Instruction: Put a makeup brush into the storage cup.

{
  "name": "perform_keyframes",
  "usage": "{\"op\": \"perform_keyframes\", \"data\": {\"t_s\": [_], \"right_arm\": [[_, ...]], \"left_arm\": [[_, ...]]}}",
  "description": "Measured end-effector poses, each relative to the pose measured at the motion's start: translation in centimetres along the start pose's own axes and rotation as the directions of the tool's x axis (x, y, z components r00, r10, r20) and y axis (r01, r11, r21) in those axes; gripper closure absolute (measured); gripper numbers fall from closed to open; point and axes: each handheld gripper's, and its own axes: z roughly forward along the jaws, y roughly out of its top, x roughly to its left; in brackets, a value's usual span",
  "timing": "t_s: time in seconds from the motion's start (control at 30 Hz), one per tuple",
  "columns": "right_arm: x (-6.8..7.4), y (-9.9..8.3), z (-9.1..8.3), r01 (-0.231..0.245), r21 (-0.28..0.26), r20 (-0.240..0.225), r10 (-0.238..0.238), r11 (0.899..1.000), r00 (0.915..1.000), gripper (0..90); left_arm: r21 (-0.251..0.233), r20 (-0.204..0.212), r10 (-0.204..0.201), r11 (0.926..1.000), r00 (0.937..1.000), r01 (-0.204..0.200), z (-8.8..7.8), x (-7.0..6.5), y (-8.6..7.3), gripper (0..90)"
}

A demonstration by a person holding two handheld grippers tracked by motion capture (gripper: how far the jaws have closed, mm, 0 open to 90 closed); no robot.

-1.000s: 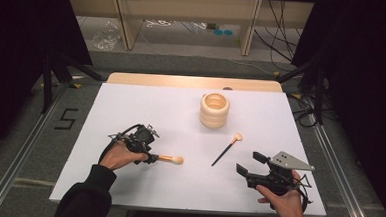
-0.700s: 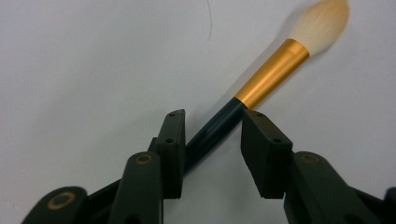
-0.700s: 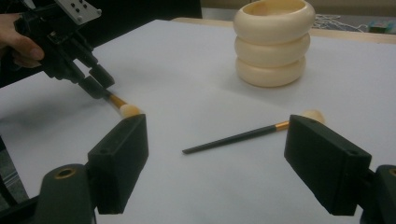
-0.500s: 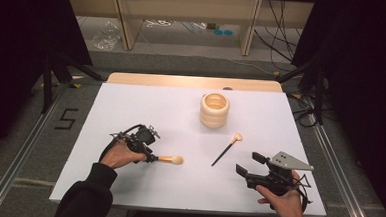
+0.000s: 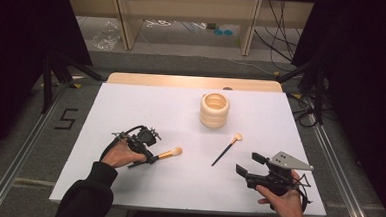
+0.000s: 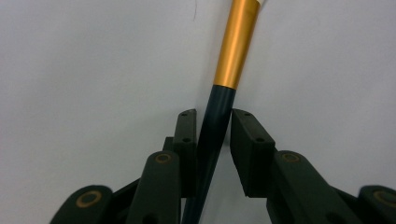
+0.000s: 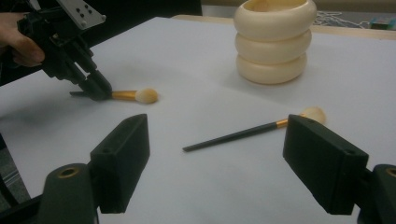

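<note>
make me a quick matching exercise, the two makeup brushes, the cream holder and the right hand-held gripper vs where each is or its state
Things:
1. short gold-ferruled makeup brush
2. long thin black-handled makeup brush
3. cream ribbed three-ring holder
4. right hand-held gripper

States:
A. upright toward the table's far side
B. jaws wide open, nothing between
C. handle between the left hand-held gripper's jaws
D. lying loose mid-table

Pairs: 1-C, 2-D, 3-A, 4-B

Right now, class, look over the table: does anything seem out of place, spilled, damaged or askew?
Nothing stands out. The ringed holder stands upright and whole. One makeup brush lies flat and loose on the white table. The left gripper, its jaws just closed further, clamps the other brush by its handle. Nothing is spilled.
</note>
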Motion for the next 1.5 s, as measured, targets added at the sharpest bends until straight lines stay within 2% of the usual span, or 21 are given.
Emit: {"op": "perform_keyframes", "data": {"t_s": [0.23,0.4,0.53,0.6,0.63,0.67,0.7,0.73,0.77,0.8,0.97,1.1,1.2,1.27,1.3,1.33,1.37,1.4,1.43,1.47,1.5], "right_arm": [[0.0,0.0,0.0,0.005,0.000,0.003,-0.005,1.000,1.0000,24.1],[-0.1,-0.1,0.0,0.007,0.000,0.004,-0.007,1.000,1.0000,24.1],[-0.1,-0.1,0.1,0.007,0.002,0.001,-0.007,1.000,1.0000,24.5],[0.0,-0.1,0.2,-0.001,-0.008,-0.008,0.001,1.000,1.0000,24.6],[0.0,-0.2,0.3,-0.001,-0.014,-0.010,0.001,1.000,0.9999,24.6],[0.0,-0.2,0.2,-0.001,-0.014,-0.010,0.001,1.000,0.9999,24.6],[0.0,-0.2,0.2,-0.001,-0.014,-0.011,0.001,1.000,0.9999,24.7],[0.0,-0.2,0.2,0.000,-0.014,-0.010,0.000,1.000,1.0000,24.8],[0.0,-0.2,0.2,-0.001,-0.014,-0.011,0.001,1.000,0.9999,24.8],[-0.1,-0.1,0.1,0.004,-0.004,-0.004,-0.004,1.000,1.0000,24.8],[-0.1,-0.1,0.1,0.006,0.002,0.000,-0.006,1.000,1.0000,24.9],[-0.1,-0.1,0.0,0.007,0.003,-0.001,-0.007,1.000,1.0000,24.9],[-0.1,-0.1,0.0,0.007,-0.002,0.004,-0.007,1.000,1.0000,25.0],[-0.1,-0.1,0.2,-0.002,-0.018,-0.008,0.002,1.000,1.0000,25.0],[-0.1,-0.1,0.2,-0.003,-0.018,-0.007,0.003,1.000,1.0000,25.0],[-0.1,-0.1,0.1,-0.008,-0.013,-0.009,0.008,1.000,0.9999,25.0],[-0.1,-0.1,0.2,-0.002,-0.019,-0.008,0.002,1.000,1.0000,25.0],[-0.1,-0.1,0.2,-0.002,-0.019,-0.008,0.002,1.000,1.0000,25.0],[-0.1,-0.1,0.2,-0.002,-0.019,-0.008,0.002,1.000,1.0000,25.0],[-0.1,-0.1,0.2,-0.003,-0.018,-0.007,0.003,1.000,1.0000,25.0],[-0.1,-0.1,0.1,-0.007,-0.013,-0.009,0.007,1.000,0.9999,25.0]], "left_arm": [[0.049,0.001,-0.010,0.9988,0.9999,0.010,0.1,0.0,0.8,74.4],[0.077,0.022,-0.044,0.9962,0.9988,0.042,0.2,0.4,1.2,75.4],[0.110,0.023,-0.043,0.9932,0.9988,0.040,0.2,0.5,1.6,75.6],[0.125,0.024,-0.072,0.9899,0.9972,0.068,0.3,0.3,1.8,75.5],[0.135,0.020,-0.047,0.9898,0.9987,0.044,0.3,0.4,2.0,75.5],[0.140,0.022,-0.079,0.9873,0.9966,0.075,0.3,0.2,2.0,75.6],[0.130,0.020,-0.078,0.9887,0.9968,0.074,0.5,0.2,2.0,75.6],[0.136,0.015,-0.042,0.9899,0.9990,0.040,0.4,0.4,2.1,75.8],[0.140,0.012,-0.046,0.9892,0.9989,0.044,0.4,0.4,2.2,76.4],[0.152,0.018,-0.084,0.9850,0.9963,0.081,0.4,0.2,2.2,77.3],[0.166,0.006,-0.086,0.9826,0.9963,0.084,0.4,0.0,2.4,78.0],[0.140,0.001,-0.087,0.9864,0.9962,0.086,0.4,0.2,2.2,78.1],[0.138,0.008,-0.097,0.9859,0.9952,0.095,0.0,0.4,2.3,78.2],[0.109,0.004,-0.110,0.9881,0.9940,0.108,-0.2,0.5,2.2,78.2],[0.116,0.002,-0.078,0.9903,0.9970,0.077,-0.4,0.8,2.2,78.2],[0.099,0.007,-0.121,0.9878,0.9926,0.120,-0.5,0.6,2.1,78.2],[0.074,0.000,-0.096,0.9927,0.9954,0.096,-0.7,1.0,2.0,78.2],[0.081,0.003,-0.131,0.9882,0.9914,0.130,-0.9,0.8,2.0,78.2],[0.060,-0.003,-0.107,0.9924,0.9943,0.107,-1.0,1.1,2.0,78.2],[0.048,0.002,-0.153,0.9871,0.9882,0.153,-1.2,1.0,1.9,78.2],[0.031,-0.006,-0.126,0.9915,0.9920,0.126,-1.5,1.4,1.9,78.2]]}}
